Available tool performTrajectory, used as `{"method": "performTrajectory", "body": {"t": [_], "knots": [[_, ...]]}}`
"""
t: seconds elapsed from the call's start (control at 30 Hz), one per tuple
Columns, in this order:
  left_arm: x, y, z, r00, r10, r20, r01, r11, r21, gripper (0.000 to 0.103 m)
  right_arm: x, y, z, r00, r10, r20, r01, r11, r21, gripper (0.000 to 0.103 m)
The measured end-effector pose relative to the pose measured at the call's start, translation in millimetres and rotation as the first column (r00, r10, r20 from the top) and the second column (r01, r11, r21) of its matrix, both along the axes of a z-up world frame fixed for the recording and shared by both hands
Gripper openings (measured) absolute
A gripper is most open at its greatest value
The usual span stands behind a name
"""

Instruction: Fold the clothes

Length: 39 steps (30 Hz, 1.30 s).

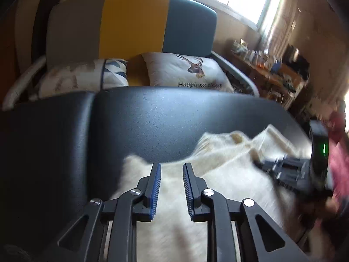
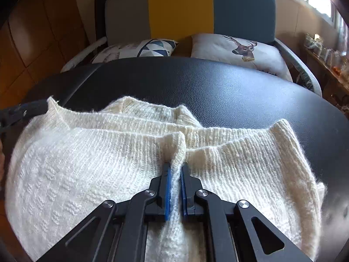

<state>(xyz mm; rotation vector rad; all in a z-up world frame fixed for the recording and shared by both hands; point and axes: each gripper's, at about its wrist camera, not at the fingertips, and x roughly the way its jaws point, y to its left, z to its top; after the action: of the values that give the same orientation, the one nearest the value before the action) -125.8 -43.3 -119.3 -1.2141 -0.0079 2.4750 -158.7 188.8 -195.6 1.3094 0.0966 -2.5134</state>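
Note:
A cream knitted sweater (image 2: 87, 152) lies spread on a black padded leather surface (image 2: 218, 91), its ribbed edges bunched near the middle. My right gripper (image 2: 176, 166) is shut on a raised fold of the knit, which runs up between the blue pads. In the left wrist view the sweater (image 1: 218, 185) is blurred under my left gripper (image 1: 172, 168), whose jaws stand apart with nothing pinched between them. The right gripper (image 1: 261, 166) shows there at the right, low on the cloth. At the left edge of the right wrist view, the left gripper (image 2: 32, 109) is a dark blur beside a sweater corner.
Behind the black surface (image 1: 152, 126) stands a sofa (image 1: 135, 21) with a grey, yellow and teal back, a patterned pillow (image 1: 87, 76) and a deer pillow (image 1: 187, 69). A cluttered wooden sideboard (image 1: 274, 74) runs along the right wall. A red sleeve (image 1: 338, 166) is at the right edge.

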Motion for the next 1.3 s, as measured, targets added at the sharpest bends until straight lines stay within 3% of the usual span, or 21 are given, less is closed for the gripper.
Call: {"method": "performTrajectory", "body": {"t": [0.1,0.2,0.37,0.43,0.5,0.57,0.67,0.83,0.93,1.07,1.2,1.3], "knots": [[10.1,-8.8,-0.3,0.997,-0.072,0.025,0.073,0.997,-0.019,0.022,-1.2,4.7,-1.3,1.000,-0.007,0.007,0.007,1.000,-0.028,0.009],[6.7,-0.3,-12.0,0.979,-0.153,0.133,0.152,0.988,0.023,0.029,-1.5,7.0,-1.6,1.000,-0.014,0.008,0.015,0.999,-0.045,0.009],[1.8,18.9,-31.4,0.952,-0.203,0.228,0.212,0.977,-0.018,0.031,-2.6,12.2,-1.9,1.000,-0.010,0.018,0.012,0.996,-0.083,0.010],[2.7,22.0,-30.6,0.953,-0.202,0.225,0.215,0.976,-0.032,0.030,-1.5,12.5,-1.9,1.000,-0.009,0.019,0.011,0.996,-0.090,0.010],[7.5,23.6,-26.6,0.964,-0.189,0.188,0.201,0.978,-0.048,0.005,-0.1,11.8,-1.1,1.000,-0.010,0.022,0.012,0.996,-0.091,0.010],[11.8,21.0,-19.4,0.979,-0.158,0.130,0.165,0.985,-0.046,0.003,0.9,7.1,3.5,1.000,0.007,0.014,-0.006,0.998,-0.061,0.010],[9.1,4.3,-5.3,0.998,-0.060,0.030,0.059,0.998,0.023,0.003,3.3,3.7,20.1,0.999,0.006,-0.053,-0.008,0.998,-0.055,0.010],[-12.0,-2.9,-34.8,0.996,0.033,0.080,-0.034,0.999,0.020,0.003,-5.4,-6.0,9.6,0.998,-0.019,-0.051,0.019,1.000,0.000,0.010],[-15.0,-8.9,-50.0,0.991,0.072,0.111,-0.081,0.994,0.076,0.006,-6.6,-3.8,-3.8,0.998,-0.050,-0.032,0.049,0.999,-0.017,0.010],[-1.9,3.1,-49.9,0.995,0.056,0.080,-0.057,0.998,0.010,0.006,-4.1,-3.6,-4.3,0.999,-0.045,-0.007,0.045,0.999,-0.014,0.011],[23.0,-0.4,-48.3,0.995,0.032,0.091,-0.034,0.999,0.024,0.006,16.9,1.9,-4.5,0.999,0.012,0.052,-0.010,0.999,-0.036,0.011],[46.7,-6.8,-48.3,0.996,0.014,0.090,-0.017,0.999,0.036,0.007,43.0,14.6,-3.8,0.996,0.041,0.083,-0.031,0.993,-0.114,0.013]]}}
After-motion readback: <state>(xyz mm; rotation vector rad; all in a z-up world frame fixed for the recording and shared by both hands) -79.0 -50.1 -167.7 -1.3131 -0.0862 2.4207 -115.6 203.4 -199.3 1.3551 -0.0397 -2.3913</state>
